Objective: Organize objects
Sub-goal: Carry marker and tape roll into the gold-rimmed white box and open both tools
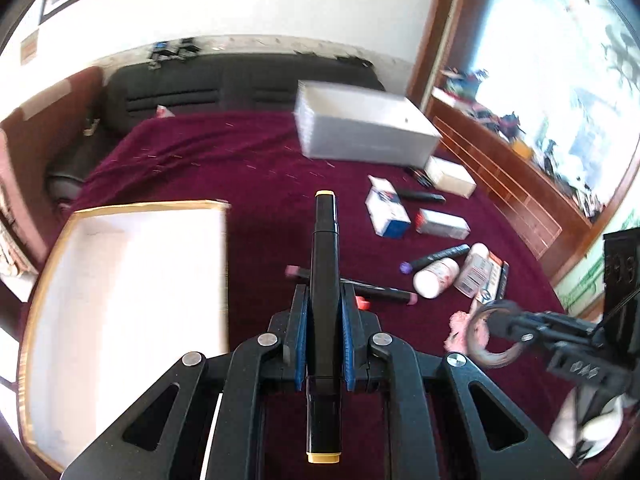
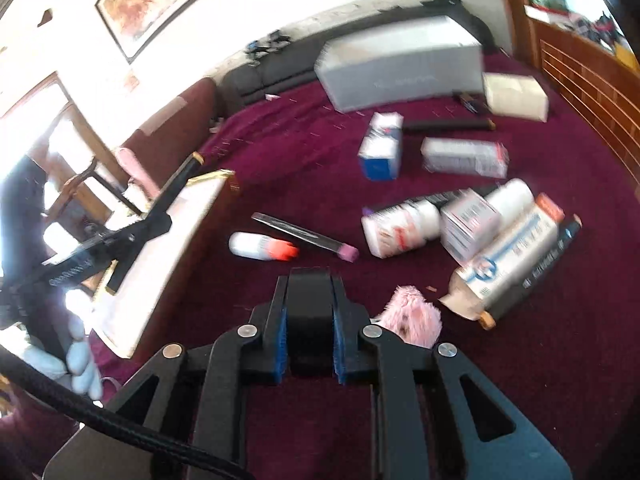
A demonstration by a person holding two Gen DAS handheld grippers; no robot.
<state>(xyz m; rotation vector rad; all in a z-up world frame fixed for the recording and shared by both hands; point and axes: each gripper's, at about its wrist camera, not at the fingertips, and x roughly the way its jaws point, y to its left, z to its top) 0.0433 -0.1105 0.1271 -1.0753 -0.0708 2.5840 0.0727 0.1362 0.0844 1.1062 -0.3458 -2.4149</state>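
- We see the sorting barely begun: the open white box with the gold rim (image 1: 120, 280) on the maroon cloth (image 1: 240, 168) shows nothing inside in the part we can see, and it lies well apart from the scatter of things.
- We hold a black marker with yellow end caps (image 1: 325, 264) in the left claw (image 1: 324, 308), whose blue pads are pressed narrow against the barrel. The marker points forward along the fingers, lifted clear of the cloth, just beside the box's right edge.
- Our right claw (image 2: 309, 308) is drawn in narrow on a dark blocky object (image 2: 309, 300); blur keeps us from saying what it is.
- From the left wrist view we see the right claw near a pink fluffy thing (image 1: 460, 326) and a ring-shaped object (image 1: 494, 334); whether it touches them we cannot tell.
- Left to sort, by our judgement: a pink-capped marker (image 2: 308, 236), a small white bottle with an orange cap (image 2: 262, 246), a blue and white carton (image 2: 380, 148), a white carton (image 2: 464, 156), a white pill bottle (image 2: 400, 226), and a heap of cartons and markers (image 2: 512, 240) to its right.
- A large grey box (image 2: 404, 68) and a small cream box (image 2: 516, 96) sit at the far end of the cloth, the cream box just beside the grey one.
- A hand in a pale blue glove (image 2: 78, 364) carries the left claw's handle.
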